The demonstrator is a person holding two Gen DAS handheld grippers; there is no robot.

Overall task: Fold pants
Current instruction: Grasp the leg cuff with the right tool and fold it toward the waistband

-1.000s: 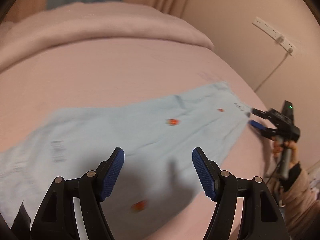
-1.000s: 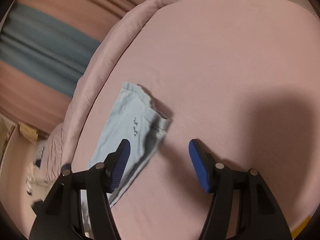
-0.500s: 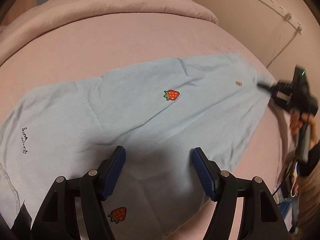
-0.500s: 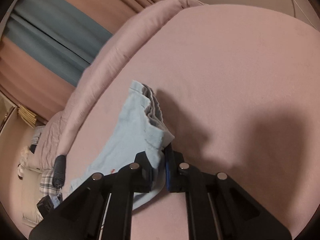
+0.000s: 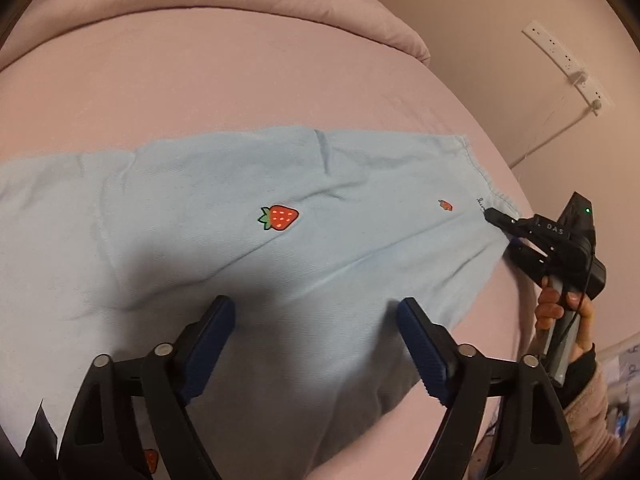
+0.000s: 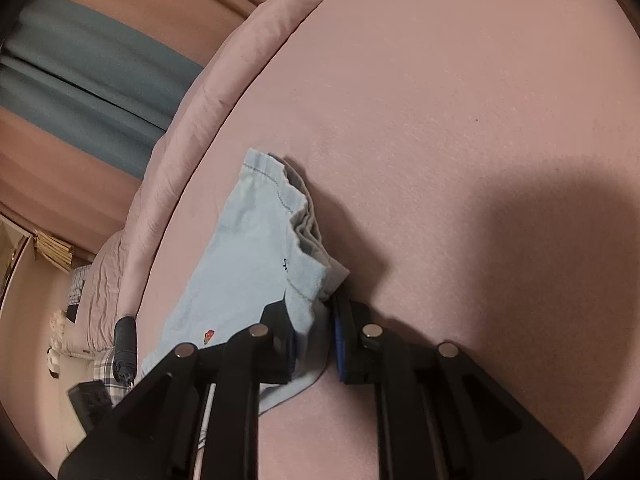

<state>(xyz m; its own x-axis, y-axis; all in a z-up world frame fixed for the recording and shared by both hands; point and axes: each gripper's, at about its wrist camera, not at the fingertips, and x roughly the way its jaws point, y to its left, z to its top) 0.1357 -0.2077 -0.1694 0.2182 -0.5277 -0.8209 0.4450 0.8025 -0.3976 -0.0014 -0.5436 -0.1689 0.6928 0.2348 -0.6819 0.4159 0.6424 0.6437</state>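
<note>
Light blue pants (image 5: 240,248) with red strawberry prints lie spread across the pink bed (image 5: 200,80). My left gripper (image 5: 316,340) is open and empty, hovering just above the near part of the pants. My right gripper (image 6: 314,334) is shut on the hem end of the pants (image 6: 248,264), where the layers are bunched. It also shows in the left wrist view (image 5: 500,224) at the far right end of the pants, pinching the hem.
A rolled pink duvet (image 5: 200,4) lies along the far side of the bed. A wall with a white power strip (image 5: 568,64) and cable stands to the right. Curtains (image 6: 80,80) and clutter (image 6: 80,320) lie beyond the bed.
My right gripper closed on the pants hem and now holds it bunched. My left gripper moved over the pants and stays open.
</note>
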